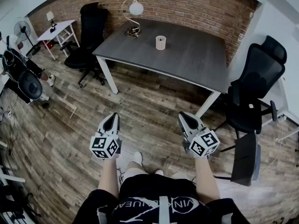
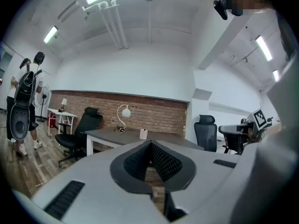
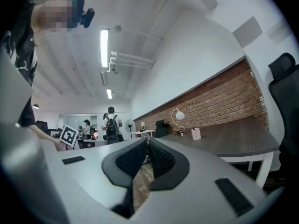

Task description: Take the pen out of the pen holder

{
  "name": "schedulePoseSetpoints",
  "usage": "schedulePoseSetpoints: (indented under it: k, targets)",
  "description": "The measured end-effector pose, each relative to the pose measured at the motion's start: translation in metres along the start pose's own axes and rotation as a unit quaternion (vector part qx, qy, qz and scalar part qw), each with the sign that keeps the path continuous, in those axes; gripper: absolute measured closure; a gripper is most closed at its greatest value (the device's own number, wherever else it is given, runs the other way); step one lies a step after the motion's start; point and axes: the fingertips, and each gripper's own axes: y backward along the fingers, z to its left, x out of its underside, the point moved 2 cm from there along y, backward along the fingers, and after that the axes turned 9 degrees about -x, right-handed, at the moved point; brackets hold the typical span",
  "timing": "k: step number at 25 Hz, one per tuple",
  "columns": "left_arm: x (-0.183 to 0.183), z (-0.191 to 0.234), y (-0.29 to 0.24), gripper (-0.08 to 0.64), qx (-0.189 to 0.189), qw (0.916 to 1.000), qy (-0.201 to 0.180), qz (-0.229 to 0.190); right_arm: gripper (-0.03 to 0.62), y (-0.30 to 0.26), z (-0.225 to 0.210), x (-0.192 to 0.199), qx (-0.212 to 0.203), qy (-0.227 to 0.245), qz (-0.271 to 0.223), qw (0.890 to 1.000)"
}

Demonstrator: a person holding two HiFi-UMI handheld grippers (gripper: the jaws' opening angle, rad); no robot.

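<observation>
You are holding two grippers level in front of your body, the left gripper point(image 1: 111, 117) and the right gripper point(image 1: 183, 117), side by side over the wooden floor point(image 1: 145, 101). Both are pressing their jaws together at the tips, with nothing between them. Ahead, well apart from both, one grey table point(image 1: 196, 59) is carrying one pale pen holder point(image 1: 160, 42) near its middle and one globe lamp point(image 1: 134, 10) by its far left corner. Any pen inside is too small to make out. Two black seats are flanking the table: the left office chair point(image 1: 91, 29) and the right office chair point(image 1: 259, 80).
</observation>
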Motion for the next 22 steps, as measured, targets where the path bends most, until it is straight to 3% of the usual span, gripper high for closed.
schedulePoseSetpoints:
  k: [11,15,22]
  targets:
    - [0.001,-0.008,-0.016,0.545,0.005,1.0,0.0,0.002,0.555,0.003,-0.015,0.001,0.008,-0.001,0.006,1.0]
    - [0.007,-0.009,-0.022,0.545,0.011,0.9999,-0.002,0.009,0.554,0.001,-0.026,0.004,0.029,0.009,0.01,0.999]
    - [0.022,0.003,-0.057,0.545,0.003,0.9996,0.004,0.027,0.551,-0.016,-0.07,0.007,0.048,0.01,0.02,0.999]
